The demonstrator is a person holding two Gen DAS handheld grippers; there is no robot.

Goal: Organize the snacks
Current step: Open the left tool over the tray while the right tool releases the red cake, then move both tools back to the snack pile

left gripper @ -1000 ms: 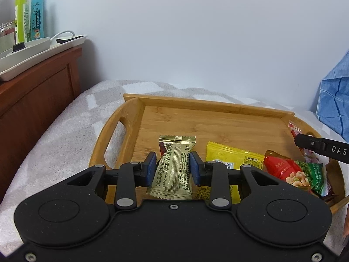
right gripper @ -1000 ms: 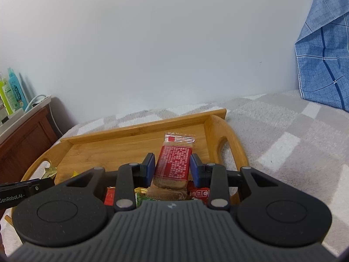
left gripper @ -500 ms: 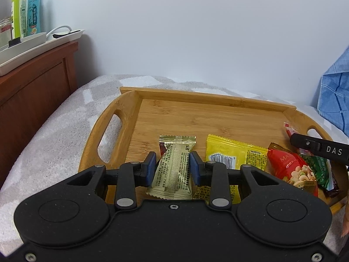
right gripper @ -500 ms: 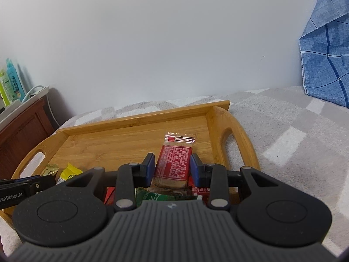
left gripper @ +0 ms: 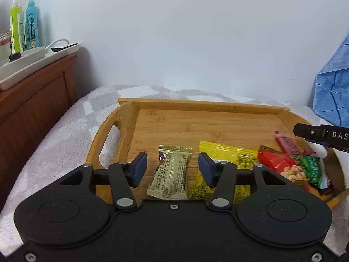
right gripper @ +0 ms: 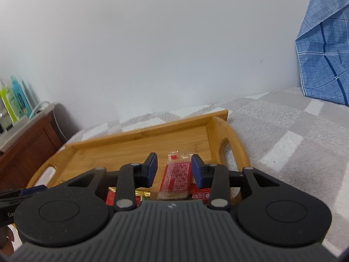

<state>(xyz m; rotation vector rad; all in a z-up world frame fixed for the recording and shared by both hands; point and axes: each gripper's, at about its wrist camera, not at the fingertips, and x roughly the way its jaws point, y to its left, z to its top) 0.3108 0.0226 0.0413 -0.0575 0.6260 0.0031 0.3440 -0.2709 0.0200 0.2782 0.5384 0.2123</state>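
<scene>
A bamboo tray (left gripper: 196, 104) with handles sits on the bed. In the left wrist view a gold snack packet (left gripper: 171, 174) lies flat on the tray floor. My left gripper (left gripper: 172, 159) is open around it, its jaws still opening and both blue pads clear of the wrapper. In the right wrist view a red snack packet (right gripper: 177, 174) lies at the tray's (right gripper: 141, 135) right end. It rests between the opening jaws of my right gripper (right gripper: 174, 163), with a gap at the left pad. A yellow packet (left gripper: 229, 155), a red nut packet (left gripper: 277, 163) and a green packet (left gripper: 309, 168) lie beside them.
A wooden cabinet (left gripper: 32, 100) stands left of the bed, carrying a white tray (left gripper: 24, 59) with bottles. Blue checked cloth (left gripper: 331, 91) hangs at the right. A grey and white checked blanket (left gripper: 54, 144) surrounds the tray. The tray's far half is bare wood.
Both grippers' jaws have spread apart and let go. The gold packet and the red packet, gripped before, now lie loose between the pads.
</scene>
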